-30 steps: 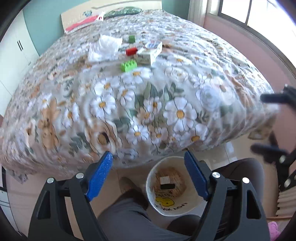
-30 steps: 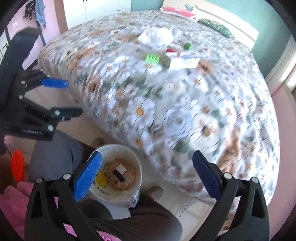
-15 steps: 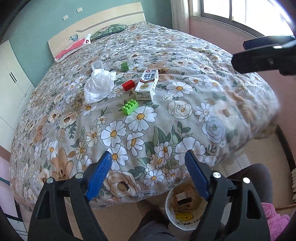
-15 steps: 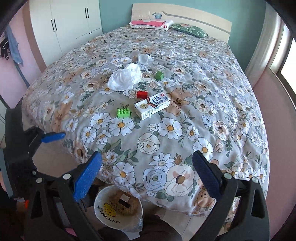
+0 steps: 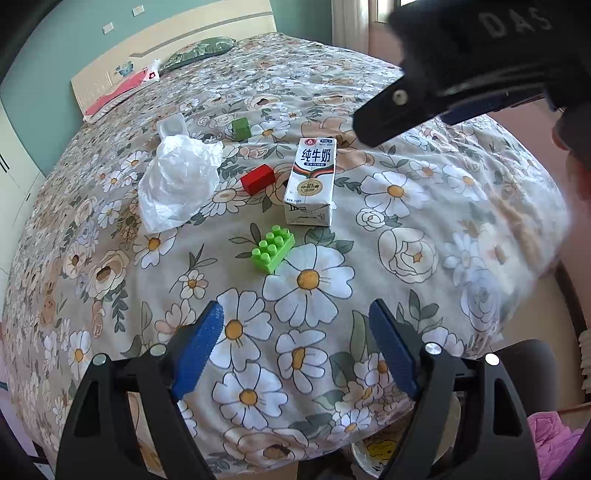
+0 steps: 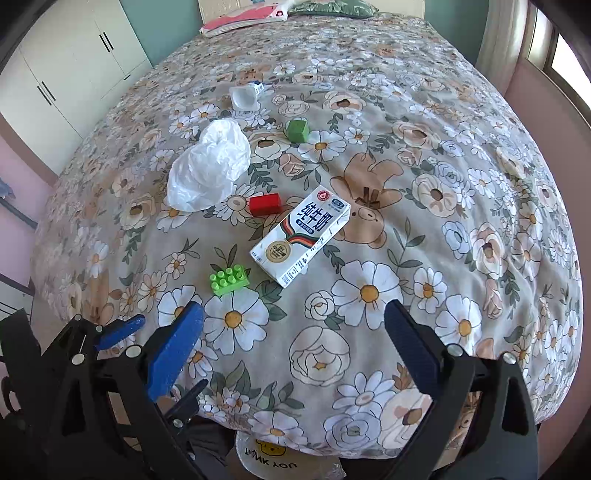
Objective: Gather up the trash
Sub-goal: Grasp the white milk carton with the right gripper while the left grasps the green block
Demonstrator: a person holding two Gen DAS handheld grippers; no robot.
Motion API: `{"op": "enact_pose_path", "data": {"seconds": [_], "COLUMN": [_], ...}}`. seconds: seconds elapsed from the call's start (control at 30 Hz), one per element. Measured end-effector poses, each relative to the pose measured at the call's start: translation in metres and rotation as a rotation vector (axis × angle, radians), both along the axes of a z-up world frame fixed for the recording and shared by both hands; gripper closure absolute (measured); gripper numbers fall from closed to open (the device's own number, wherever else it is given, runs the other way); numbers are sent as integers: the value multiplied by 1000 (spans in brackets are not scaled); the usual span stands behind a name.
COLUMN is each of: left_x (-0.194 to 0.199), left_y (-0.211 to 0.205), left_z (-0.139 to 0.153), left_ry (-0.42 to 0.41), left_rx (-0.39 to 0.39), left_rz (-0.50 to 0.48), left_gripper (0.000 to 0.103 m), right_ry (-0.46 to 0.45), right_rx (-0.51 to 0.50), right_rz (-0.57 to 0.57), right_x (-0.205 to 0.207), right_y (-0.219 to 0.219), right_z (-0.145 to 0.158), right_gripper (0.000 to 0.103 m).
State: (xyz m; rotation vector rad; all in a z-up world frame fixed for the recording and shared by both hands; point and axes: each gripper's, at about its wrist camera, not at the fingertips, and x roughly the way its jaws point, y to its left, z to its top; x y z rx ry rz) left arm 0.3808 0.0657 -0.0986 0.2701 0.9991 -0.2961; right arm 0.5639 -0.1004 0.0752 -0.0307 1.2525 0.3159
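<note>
A white milk carton (image 5: 312, 181) (image 6: 301, 234) lies flat in the middle of the floral bed. A crumpled white plastic bag (image 5: 177, 181) (image 6: 210, 168) lies to its left, with a small white cup (image 5: 171, 127) (image 6: 243, 98) beyond it. My left gripper (image 5: 295, 343) is open and empty above the bed's near edge. My right gripper (image 6: 293, 339) is open and empty, also short of the carton. The white bin (image 6: 280, 461) (image 5: 373, 454) peeks out below the bed edge.
A green studded brick (image 5: 273, 249) (image 6: 229, 280), a red block (image 5: 258, 179) (image 6: 265, 204) and a green cube (image 5: 242, 129) (image 6: 297, 130) lie among the trash. Pillows (image 6: 240, 16) lie at the headboard. A white wardrobe (image 6: 62, 70) stands at the left.
Both grippers rose from over the floor bin and moved forward above the bed. The bin slid out of the middle of both views and the items on the bed came closer.
</note>
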Motion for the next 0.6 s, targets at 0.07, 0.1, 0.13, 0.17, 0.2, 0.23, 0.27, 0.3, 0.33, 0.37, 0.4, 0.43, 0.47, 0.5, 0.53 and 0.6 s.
{"op": "enact_pose_path", "data": {"seconds": [0.07, 0.1, 0.13, 0.17, 0.2, 0.23, 0.27, 0.3, 0.33, 0.37, 0.4, 0.43, 0.47, 0.5, 0.53, 0.6], "left_x": [11, 16, 22, 28, 32, 37, 42, 46, 51, 55, 59, 64, 67, 70, 73, 77], "left_y": [1, 1, 2, 3, 5, 6, 8, 9, 11, 11, 11, 11, 11, 10, 9, 6], "left_z": [-6, -9, -12, -16, -18, -21, -24, -28, -32, -36, -40, -45, -48, -52, -55, -61], "left_ry": [8, 9, 9, 11, 14, 17, 18, 19, 20, 18, 19, 23, 25, 26, 25, 21], "left_rx": [-17, -23, -31, -42, -55, -71, -84, -99, -111, -116, -116, -113, -110, -106, -101, -86], "left_rz": [-15, -18, -23, -28, -31, -33, -33, -34, -38, -40, -41, -43, -47, -53, -60, -73], "left_gripper": [20, 20, 20, 20, 20, 20, 20, 20, 20, 20, 20, 20, 20, 20, 20, 20], "right_ry": [24, 39, 51, 62, 75, 88, 100, 109, 116, 120, 122, 126, 131, 136, 142, 156], "right_rx": [6, 6, 11, 15, 19, 27, 28, 25, 22, 25, 25, 22, 19, 11, 4, -9], "right_rz": [-20, -40, -59, -77, -97, -125, -146, -164, -183, -198, -209, -219, -224, -227, -228, -229], "right_x": [13, 21, 29, 35, 42, 50, 57, 63, 69, 75, 80, 85, 89, 93, 96, 101], "right_y": [6, 9, 10, 10, 11, 11, 11, 11, 11, 12, 12, 13, 14, 16, 18, 21], "right_z": [-14, -22, -29, -36, -43, -51, -57, -64, -71, -78, -83, -89, -95, -100, -105, -115], "right_gripper": [7, 7, 7, 7, 7, 7, 7, 7, 7, 7, 7, 7, 7, 7, 7, 7]}}
